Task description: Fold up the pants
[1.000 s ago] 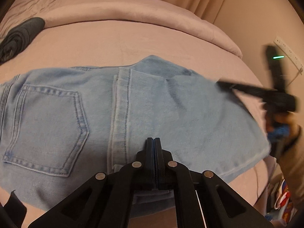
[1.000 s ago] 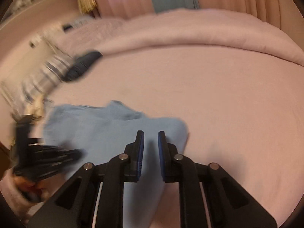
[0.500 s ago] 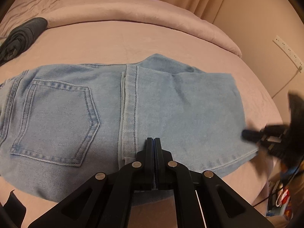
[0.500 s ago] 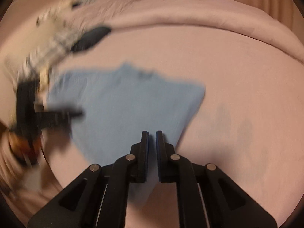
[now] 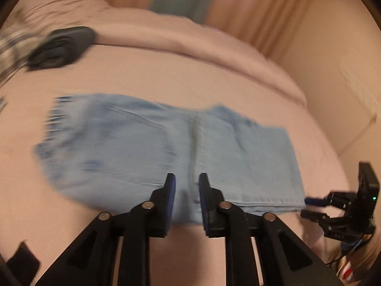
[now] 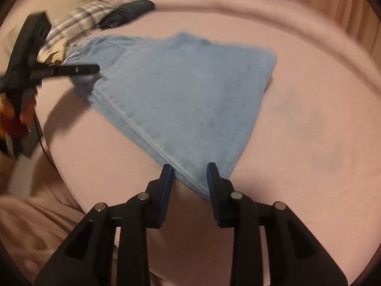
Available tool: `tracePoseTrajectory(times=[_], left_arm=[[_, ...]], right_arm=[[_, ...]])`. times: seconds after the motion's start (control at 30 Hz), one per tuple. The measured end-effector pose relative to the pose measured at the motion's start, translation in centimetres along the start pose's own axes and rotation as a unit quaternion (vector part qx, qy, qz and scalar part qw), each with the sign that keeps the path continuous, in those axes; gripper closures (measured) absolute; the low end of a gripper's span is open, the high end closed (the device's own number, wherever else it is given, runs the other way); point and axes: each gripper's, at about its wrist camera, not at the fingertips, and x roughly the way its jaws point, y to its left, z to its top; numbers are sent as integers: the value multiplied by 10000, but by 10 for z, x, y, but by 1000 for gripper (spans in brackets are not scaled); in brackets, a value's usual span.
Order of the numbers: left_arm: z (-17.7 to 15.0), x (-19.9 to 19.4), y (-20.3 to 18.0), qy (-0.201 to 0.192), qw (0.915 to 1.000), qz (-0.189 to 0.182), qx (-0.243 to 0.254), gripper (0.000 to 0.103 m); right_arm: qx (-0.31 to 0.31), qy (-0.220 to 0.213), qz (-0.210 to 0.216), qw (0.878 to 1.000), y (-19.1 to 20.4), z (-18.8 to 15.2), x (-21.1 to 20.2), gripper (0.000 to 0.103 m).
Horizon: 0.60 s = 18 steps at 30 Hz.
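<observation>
Both grippers have been drawn back from the pants [image 5: 166,150], and their jaws have just been opening: the left gripper [image 5: 187,183], pressed together a second ago, is now slightly parted over the near edge, and the right gripper [image 6: 189,174] is spread wider, with the near corner of the denim seen between its fingers but not pinched. The pants are laid flat on the pink bed [image 5: 214,76], folded into a compact, roughly rectangular bundle, well apart from the dark rolled garment [image 5: 62,45] near the pillow end. At least one fold is judged done; whether a further fold is intended cannot be told. The long axis of the bundle is run across the left wrist view, with the folded edge [image 5: 295,166] pointed toward the right gripper and the blurred waistband end at the left.
</observation>
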Motion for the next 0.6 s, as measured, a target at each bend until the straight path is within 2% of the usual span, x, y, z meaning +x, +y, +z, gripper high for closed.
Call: tracePoseTrajectory(times=[0.03,0.07,0.1,0.13,0.2,0.27,0.33,0.47,0.53,0.6], left_arm=[[-2,-11,15,-124,9996,22,-235,72],[-5,-23,31,-262,9984,105,-496,66],[-8,-30,44,-359,9966,186,-719,56],[-13,-35,56,-438,9938,262,-988,52],[-22,-43,82,-535,9861,173,-1565,52],[-28,-41,96,-504,9805,134,-1893,51],[-35,-37,105,-459,9760,5,-2130,44],[-36,-20,121,-451,9605,-435,-2713,43],[-33,-9,127,-399,9546,-394,-2926,43],[-29,4,130,-343,9475,-521,-3136,43]], right_arm=[[35,23,61,10000,3,4,-4,70],[134,-91,240,9996,3,10,-11,70],[196,-201,376,9989,1,16,-18,70],[233,-342,497,9979,3,23,-23,70],[213,-537,678,9960,11,38,-27,67],[94,-596,765,9952,26,56,-17,66],[44,-574,859,9946,38,72,-3,66],[-25,-552,1025,9932,63,105,22,67],[-55,-525,1061,9930,72,116,35,67],[-38,-502,1072,9930,74,116,40,67]])
